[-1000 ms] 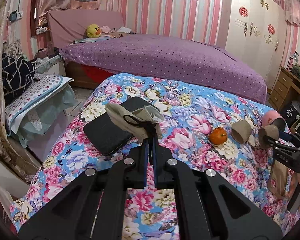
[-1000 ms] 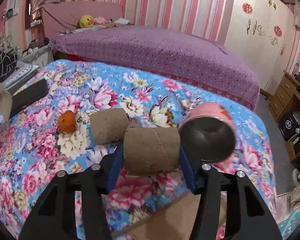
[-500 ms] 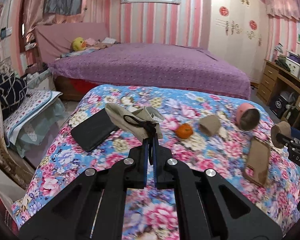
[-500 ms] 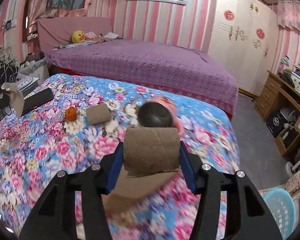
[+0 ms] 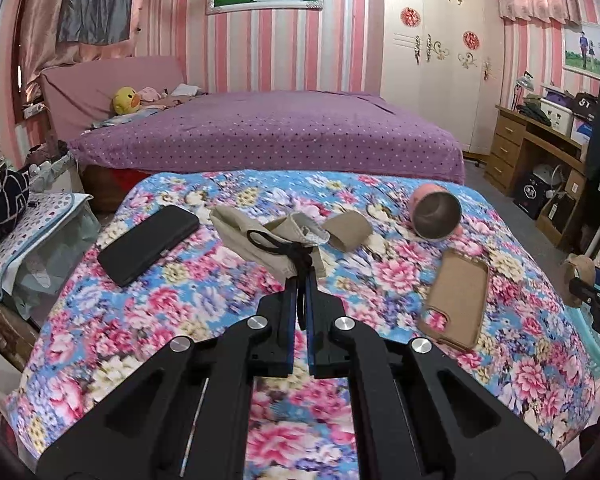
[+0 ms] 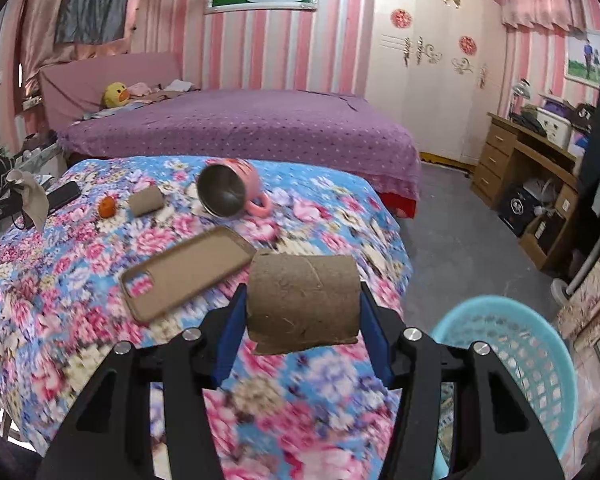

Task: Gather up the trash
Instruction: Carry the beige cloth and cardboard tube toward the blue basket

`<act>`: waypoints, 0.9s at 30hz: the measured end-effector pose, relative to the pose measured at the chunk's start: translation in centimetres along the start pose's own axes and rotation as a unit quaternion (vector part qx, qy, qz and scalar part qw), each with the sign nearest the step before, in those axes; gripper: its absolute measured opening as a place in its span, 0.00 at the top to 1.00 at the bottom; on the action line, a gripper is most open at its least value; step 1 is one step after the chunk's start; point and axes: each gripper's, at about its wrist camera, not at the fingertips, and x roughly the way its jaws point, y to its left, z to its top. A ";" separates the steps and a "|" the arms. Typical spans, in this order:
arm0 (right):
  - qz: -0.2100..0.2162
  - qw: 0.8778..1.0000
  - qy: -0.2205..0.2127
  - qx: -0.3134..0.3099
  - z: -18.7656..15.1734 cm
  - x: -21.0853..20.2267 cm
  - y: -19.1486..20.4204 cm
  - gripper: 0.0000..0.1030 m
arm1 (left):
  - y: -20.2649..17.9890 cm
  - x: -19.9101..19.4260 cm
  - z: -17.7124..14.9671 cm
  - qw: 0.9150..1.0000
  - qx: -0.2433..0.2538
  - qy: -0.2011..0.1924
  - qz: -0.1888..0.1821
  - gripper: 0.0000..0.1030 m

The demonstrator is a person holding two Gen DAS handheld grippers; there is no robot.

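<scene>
My left gripper (image 5: 300, 276) is shut on the black strap of a beige face mask (image 5: 256, 240) and holds it above the floral table (image 5: 180, 312). My right gripper (image 6: 303, 304) is shut on a brown cardboard tube (image 6: 303, 300), held over the table's right edge near a light blue basket (image 6: 512, 344). A second cardboard tube (image 6: 146, 201) lies on the table beside a small orange (image 6: 107, 206); that tube also shows in the left wrist view (image 5: 348, 231). The mask shows far left in the right wrist view (image 6: 30, 196).
A pink mug (image 6: 230, 192) lies on its side. A brown phone case (image 6: 188, 268) and a black phone (image 5: 148, 244) lie on the table. A purple bed (image 5: 268, 136) stands behind, a wooden desk (image 6: 528, 164) at the right.
Both grippers have pulled back and up from the table with their loads. The right gripper has swung right, bringing the blue basket into view.
</scene>
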 end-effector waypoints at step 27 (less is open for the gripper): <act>-0.090 0.993 -0.010 0.077 -3.9 -3.3 -15.9 0.48 | -15.3 -1.1 -0.3 0.992 0.058 -0.027 -0.110 0.98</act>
